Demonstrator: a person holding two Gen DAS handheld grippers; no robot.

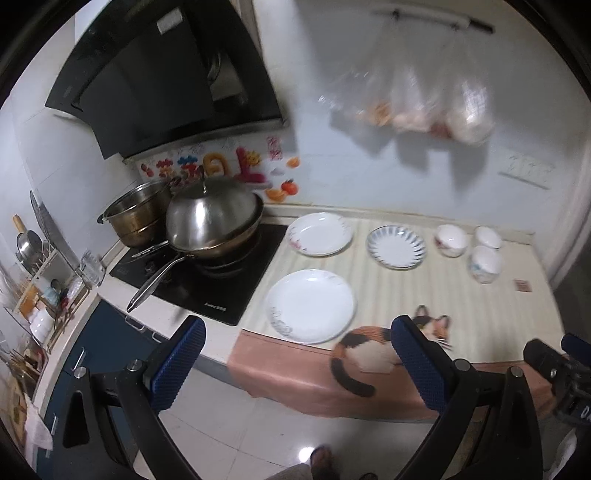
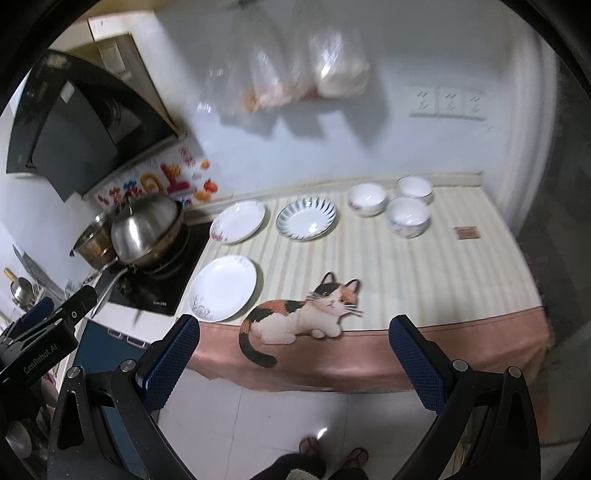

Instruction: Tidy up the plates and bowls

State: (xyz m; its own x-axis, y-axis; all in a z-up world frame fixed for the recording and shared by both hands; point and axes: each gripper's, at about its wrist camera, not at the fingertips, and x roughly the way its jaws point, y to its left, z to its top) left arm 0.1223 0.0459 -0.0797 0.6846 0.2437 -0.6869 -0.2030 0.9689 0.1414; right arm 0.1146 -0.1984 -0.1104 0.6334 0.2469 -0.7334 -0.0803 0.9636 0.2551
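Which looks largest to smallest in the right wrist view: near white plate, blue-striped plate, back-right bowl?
1. near white plate, though it is closest to the camera.
2. blue-striped plate.
3. back-right bowl, farthest away, so its true size is unsure.

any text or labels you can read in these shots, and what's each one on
"CenRobot.AI": white lettering on the black body of the left gripper, seen in the right wrist view.
Colourful wall stickers behind the stove: large characters, the last looks like "上"; the others are too blurred to read.
Small white brand mark on the front edge of the black cooktop: too small to read.
White label on the range hood: blurred, unreadable.
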